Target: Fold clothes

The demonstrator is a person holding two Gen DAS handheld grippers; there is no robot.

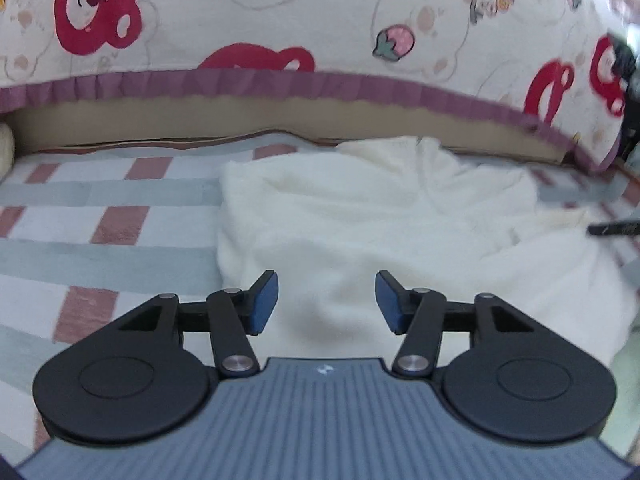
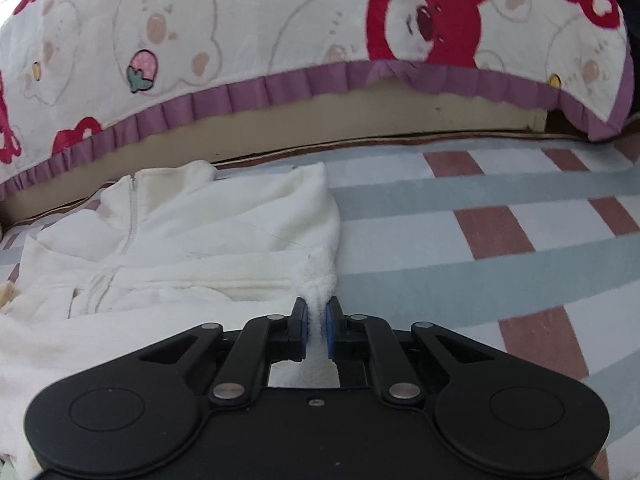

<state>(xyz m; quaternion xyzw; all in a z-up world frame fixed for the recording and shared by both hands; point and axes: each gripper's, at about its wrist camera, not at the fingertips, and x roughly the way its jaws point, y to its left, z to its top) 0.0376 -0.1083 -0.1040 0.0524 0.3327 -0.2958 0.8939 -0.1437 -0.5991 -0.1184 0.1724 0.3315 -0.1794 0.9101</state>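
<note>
On striped bedding, fluffy white zip jacket lies rumpled.

One white fleece jacket, one plaid sheet, two tools.

Soft, even daylight is cast over both views, and no hard glare is seen. The white fleece garment is nearly washed out in the left wrist view, its texture lost to motion blur. A faint shadow is thrown between the fingers of the left gripper. Straight edges are bowed by fisheye distortion, and the right edge is smeared. The right wrist view is rendered sharper.
</note>
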